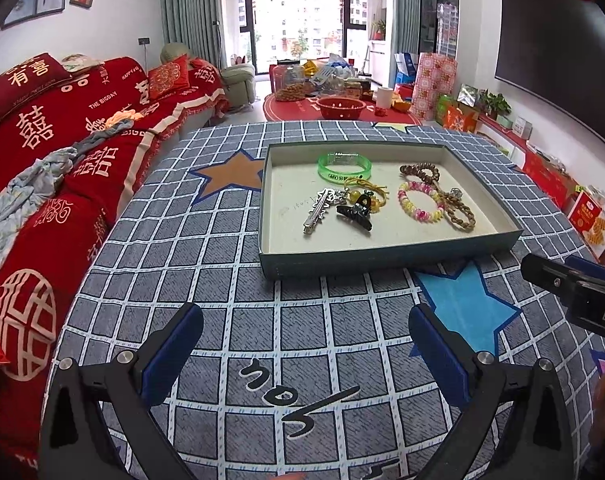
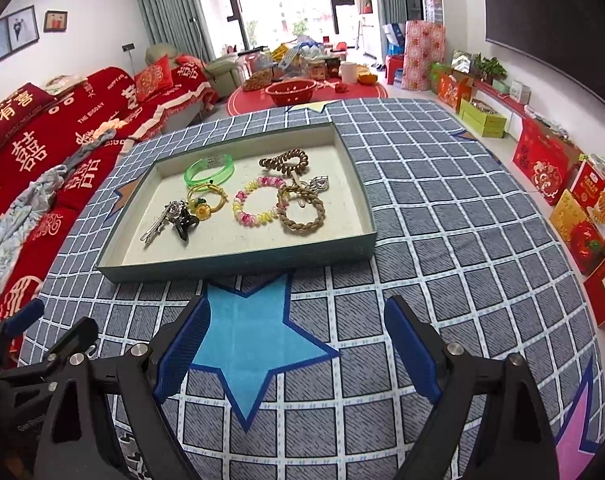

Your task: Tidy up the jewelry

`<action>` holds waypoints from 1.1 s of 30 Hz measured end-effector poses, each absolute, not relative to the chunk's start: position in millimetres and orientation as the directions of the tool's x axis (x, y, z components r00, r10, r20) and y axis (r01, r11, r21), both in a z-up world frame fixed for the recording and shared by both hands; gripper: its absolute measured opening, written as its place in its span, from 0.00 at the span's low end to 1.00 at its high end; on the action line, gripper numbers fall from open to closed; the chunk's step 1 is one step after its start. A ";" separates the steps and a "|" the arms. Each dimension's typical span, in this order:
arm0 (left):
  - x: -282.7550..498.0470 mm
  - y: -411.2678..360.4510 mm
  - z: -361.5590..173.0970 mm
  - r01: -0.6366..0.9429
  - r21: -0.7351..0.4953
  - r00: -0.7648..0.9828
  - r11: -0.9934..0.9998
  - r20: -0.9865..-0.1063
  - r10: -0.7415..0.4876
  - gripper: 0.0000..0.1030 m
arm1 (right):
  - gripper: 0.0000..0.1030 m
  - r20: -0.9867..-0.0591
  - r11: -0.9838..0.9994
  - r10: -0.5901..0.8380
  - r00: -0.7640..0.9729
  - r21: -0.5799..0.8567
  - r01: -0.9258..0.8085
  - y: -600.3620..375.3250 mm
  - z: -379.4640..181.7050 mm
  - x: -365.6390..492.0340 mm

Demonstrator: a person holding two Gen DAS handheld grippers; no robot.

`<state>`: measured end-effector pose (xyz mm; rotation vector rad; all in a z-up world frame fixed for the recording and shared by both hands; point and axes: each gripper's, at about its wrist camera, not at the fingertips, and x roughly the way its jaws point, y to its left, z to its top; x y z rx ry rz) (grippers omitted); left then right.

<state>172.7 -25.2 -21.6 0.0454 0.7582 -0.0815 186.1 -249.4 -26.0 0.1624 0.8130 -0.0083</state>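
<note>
On a checked cloth (image 1: 302, 320) printed with stars, a shallow tray (image 1: 382, 254) is parked, and pretty much all the jewelry is piled inside it. At the back, a green bangle (image 1: 344, 166) can be seen lying flat, with a brown coil tie (image 1: 420, 171) off to its right. Closer to the front, a silver clip (image 1: 316, 211) is laid diagonally, and a black claw clip (image 1: 356, 212) is tucked right beside it, touching a yellow tie (image 1: 366, 192) with amber beads. A pink-and-yellow bracelet (image 1: 420, 202) is set flat just right of those, and a braided brown ring (image 2: 302, 210) is overlapped with it at one edge; some small silver charm is caught up near the braid, too small to be made out. The left gripper (image 1: 304, 344) is held wide open above the cloth, short of the tray, nothing between its blue pads (image 1: 170, 352). The right gripper (image 2: 296, 344) is likewise spread wide and empty, hung over a blue star (image 2: 246, 340) just in front of the tray's near wall. Neither gripper is touching anything. A red sofa cover (image 1: 62, 152) is seen along the left side, red gift boxes (image 2: 542, 160) are lined up on the right, and a window (image 1: 298, 20) is at the far end.
</note>
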 end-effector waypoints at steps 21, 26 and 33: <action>149.1 -24.0 -18.4 0.065 0.029 0.753 0.997 -0.657 -0.030 1.00 | 0.88 -0.633 0.996 0.019 0.774 0.080 0.041 -233.9 -10.0 157.9; 149.1 -23.8 -18.5 0.067 0.026 0.752 0.997 -0.659 -0.033 1.00 | 0.88 -0.632 0.996 0.022 0.775 0.083 0.040 -232.7 -9.5 157.1; 147.4 -21.9 -17.6 0.065 0.028 0.750 0.997 -0.660 -0.030 1.00 | 0.88 -0.632 0.996 0.023 0.775 0.085 0.039 -232.6 -9.4 157.1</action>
